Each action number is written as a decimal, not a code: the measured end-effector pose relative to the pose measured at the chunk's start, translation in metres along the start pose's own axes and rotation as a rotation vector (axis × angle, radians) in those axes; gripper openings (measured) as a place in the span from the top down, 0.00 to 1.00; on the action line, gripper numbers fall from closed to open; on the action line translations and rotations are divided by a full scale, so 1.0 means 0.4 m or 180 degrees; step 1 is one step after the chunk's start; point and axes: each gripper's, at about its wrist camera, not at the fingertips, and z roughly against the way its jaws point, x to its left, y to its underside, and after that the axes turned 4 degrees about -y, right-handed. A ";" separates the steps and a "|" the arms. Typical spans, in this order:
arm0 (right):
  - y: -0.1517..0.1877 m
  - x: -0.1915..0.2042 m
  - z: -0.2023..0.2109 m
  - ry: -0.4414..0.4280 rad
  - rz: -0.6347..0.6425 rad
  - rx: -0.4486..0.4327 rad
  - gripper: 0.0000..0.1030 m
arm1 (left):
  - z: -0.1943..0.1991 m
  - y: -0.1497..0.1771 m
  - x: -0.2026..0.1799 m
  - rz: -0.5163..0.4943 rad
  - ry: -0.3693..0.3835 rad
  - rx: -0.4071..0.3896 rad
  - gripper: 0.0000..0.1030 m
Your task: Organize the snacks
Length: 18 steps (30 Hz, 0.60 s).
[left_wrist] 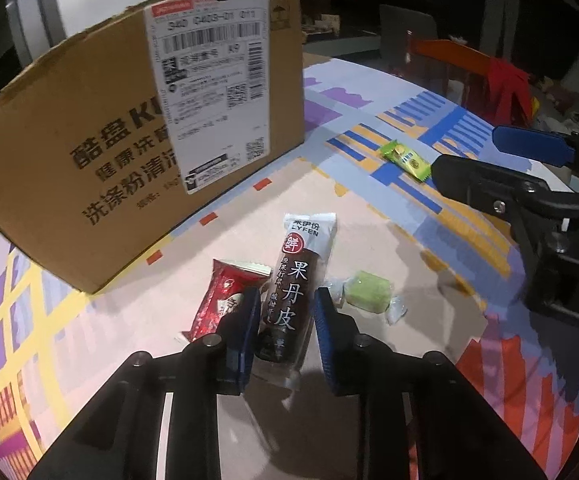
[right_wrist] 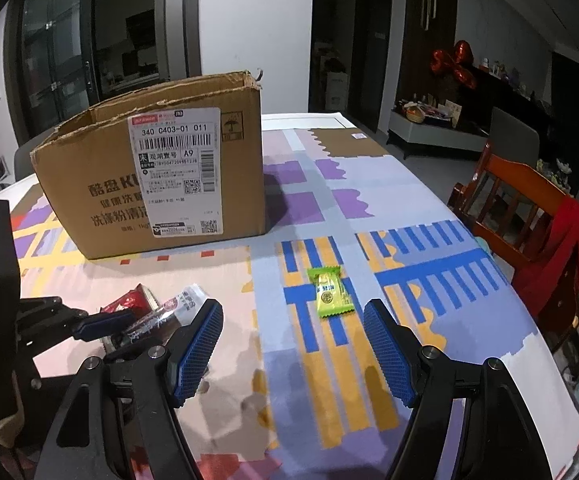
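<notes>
Straddling the long brown snack bar (left_wrist: 295,292), my left gripper (left_wrist: 285,320) isn't pinching yet; right gripper (right_wrist: 293,344) gapes empty near the green packet (right_wrist: 331,292); all visible snacks remain on the tabletop (right_wrist: 429,184), outside the cardboard box (right_wrist: 161,172).

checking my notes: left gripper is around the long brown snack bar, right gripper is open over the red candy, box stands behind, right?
Not quite: the right gripper is open over the green candy, as the right wrist view shows. The rest holds.

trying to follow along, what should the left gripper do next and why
Probably close the left gripper fully on the long brown snack bar: its fingers already straddle the bar on the table, apparently not yet pressing it, and the open cardboard box waits behind.
</notes>
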 end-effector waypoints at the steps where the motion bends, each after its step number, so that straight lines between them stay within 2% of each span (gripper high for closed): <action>1: 0.002 0.002 -0.003 0.0018 -0.0009 0.0016 0.28 | -0.003 0.001 -0.004 -0.0047 0.0033 0.0013 0.74; 4: 0.005 0.002 -0.011 0.0025 -0.0052 0.0064 0.28 | -0.013 0.002 -0.009 -0.0123 0.0086 0.0039 0.75; 11: 0.013 0.011 -0.030 0.0024 -0.0081 0.0126 0.28 | -0.016 -0.003 0.000 -0.0036 0.0145 0.0034 0.78; 18: 0.012 0.005 -0.039 0.0014 -0.0088 0.0132 0.28 | -0.014 -0.002 0.008 0.0162 0.0051 0.0048 0.82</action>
